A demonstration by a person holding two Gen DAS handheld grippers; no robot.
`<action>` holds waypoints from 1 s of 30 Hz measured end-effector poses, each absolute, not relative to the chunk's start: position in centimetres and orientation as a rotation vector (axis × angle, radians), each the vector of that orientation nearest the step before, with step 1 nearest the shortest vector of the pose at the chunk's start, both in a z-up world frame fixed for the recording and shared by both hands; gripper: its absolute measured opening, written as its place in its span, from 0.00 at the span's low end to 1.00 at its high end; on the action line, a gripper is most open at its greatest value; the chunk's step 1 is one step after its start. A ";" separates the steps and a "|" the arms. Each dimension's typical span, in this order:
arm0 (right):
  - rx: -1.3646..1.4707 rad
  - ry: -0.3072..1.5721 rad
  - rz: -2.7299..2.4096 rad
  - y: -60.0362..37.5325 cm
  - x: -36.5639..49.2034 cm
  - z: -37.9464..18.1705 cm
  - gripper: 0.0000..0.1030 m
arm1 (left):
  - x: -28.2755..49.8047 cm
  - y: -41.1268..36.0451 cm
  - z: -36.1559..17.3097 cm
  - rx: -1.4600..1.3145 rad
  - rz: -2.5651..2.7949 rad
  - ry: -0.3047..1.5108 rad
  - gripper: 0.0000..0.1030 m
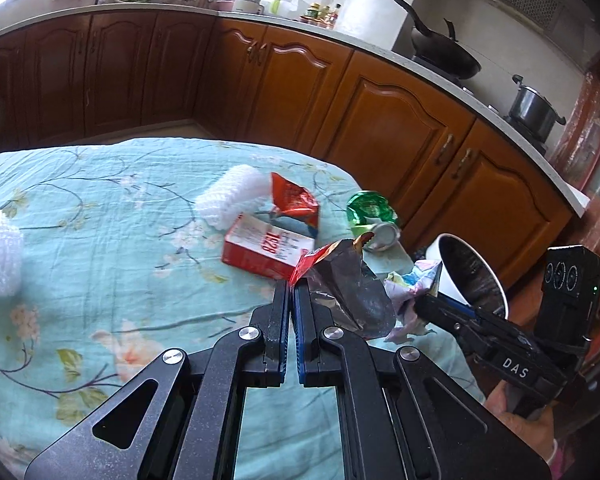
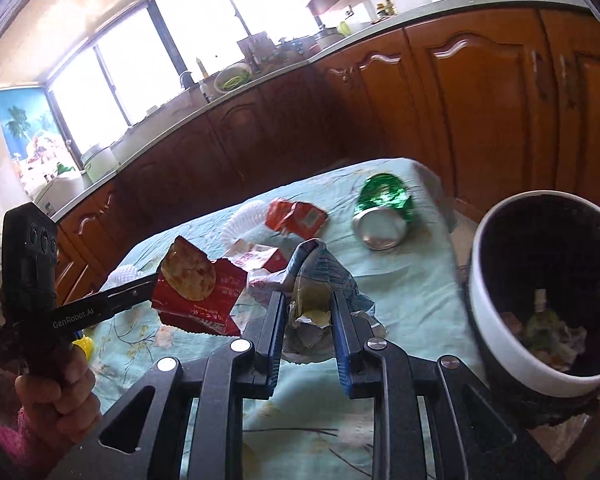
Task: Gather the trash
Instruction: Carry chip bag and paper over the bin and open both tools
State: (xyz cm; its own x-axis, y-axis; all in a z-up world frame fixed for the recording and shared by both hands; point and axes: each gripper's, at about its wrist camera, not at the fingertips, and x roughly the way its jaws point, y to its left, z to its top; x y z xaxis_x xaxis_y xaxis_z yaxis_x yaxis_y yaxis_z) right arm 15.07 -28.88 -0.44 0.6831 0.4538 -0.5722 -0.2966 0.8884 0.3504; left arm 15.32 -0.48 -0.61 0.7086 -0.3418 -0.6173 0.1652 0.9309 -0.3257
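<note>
The left gripper [image 1: 291, 292] is pinched closed on a red foil snack wrapper [image 1: 340, 280], light and crinkly. The right gripper [image 2: 306, 312], part open, straddles crumpled paper [image 2: 320, 280]. The white bin [image 2: 496, 320] waits at three o'clock.

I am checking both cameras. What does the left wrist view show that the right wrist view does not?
Only the left wrist view shows the wok and steel pot on the stove. Only the right wrist view shows trash inside the white bin and the windows. Both show the green can, the red carton and the snack wrapper in the left gripper.
</note>
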 end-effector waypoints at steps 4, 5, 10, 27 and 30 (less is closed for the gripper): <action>0.259 0.679 0.336 -32.5 14.3 0.1 0.22 | 15.8 -4.1 -0.4 -0.227 -0.356 0.744 0.02; 0.265 0.675 0.316 -33.5 14.2 0.2 0.22 | 15.9 -5.0 -0.4 -0.223 -0.375 0.747 0.02; 0.283 0.660 0.230 -37.5 13.9 0.5 0.22 | 16.6 -9.1 -0.1 -0.194 -0.452 0.755 0.02; 0.312 0.665 0.090 -43.6 14.6 -0.1 0.23 | 19.4 -19.1 1.1 -0.131 -0.603 0.774 0.02; 0.310 0.667 0.072 -44.3 14.9 -0.1 0.24 | 20.1 -20.3 0.9 -0.119 -0.611 0.784 0.02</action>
